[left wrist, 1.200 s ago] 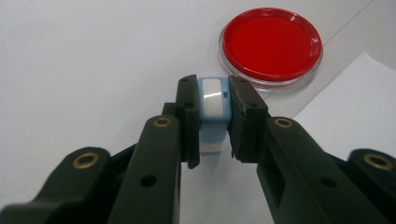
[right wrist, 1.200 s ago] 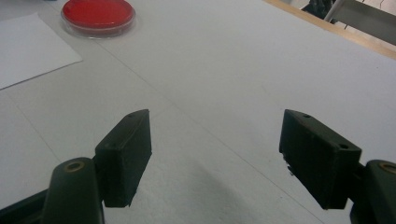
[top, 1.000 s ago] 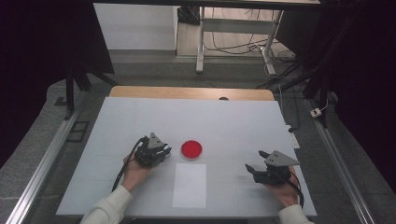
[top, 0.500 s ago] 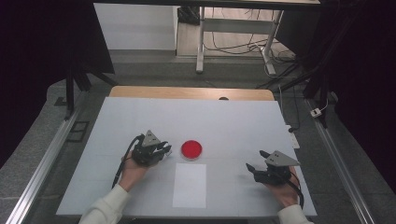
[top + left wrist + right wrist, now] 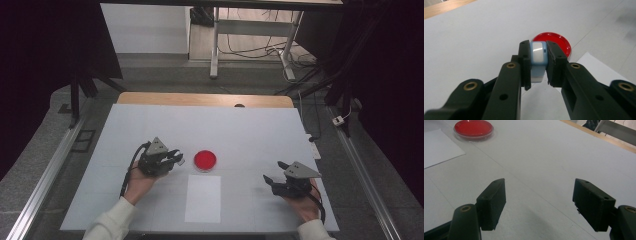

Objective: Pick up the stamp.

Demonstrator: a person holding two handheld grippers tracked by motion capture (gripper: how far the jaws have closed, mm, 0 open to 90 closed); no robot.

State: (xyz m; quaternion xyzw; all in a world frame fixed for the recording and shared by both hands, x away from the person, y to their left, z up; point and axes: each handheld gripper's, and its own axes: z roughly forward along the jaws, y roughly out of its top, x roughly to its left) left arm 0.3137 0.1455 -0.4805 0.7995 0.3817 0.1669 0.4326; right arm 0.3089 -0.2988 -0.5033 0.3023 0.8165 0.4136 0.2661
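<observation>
left gripper (image 5: 176, 159) – our jaws clamped tight | right gripper (image 5: 274, 172) – our jaws spread wide, resting low

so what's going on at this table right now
A person holds a gripper in each hand over a white table. The left gripper is shut on a small light-blue and white block, held just short of a round red dish. The right gripper rests with its jaws wide open and nothing between them. A white sheet of paper lies in front of the dish.
</observation>
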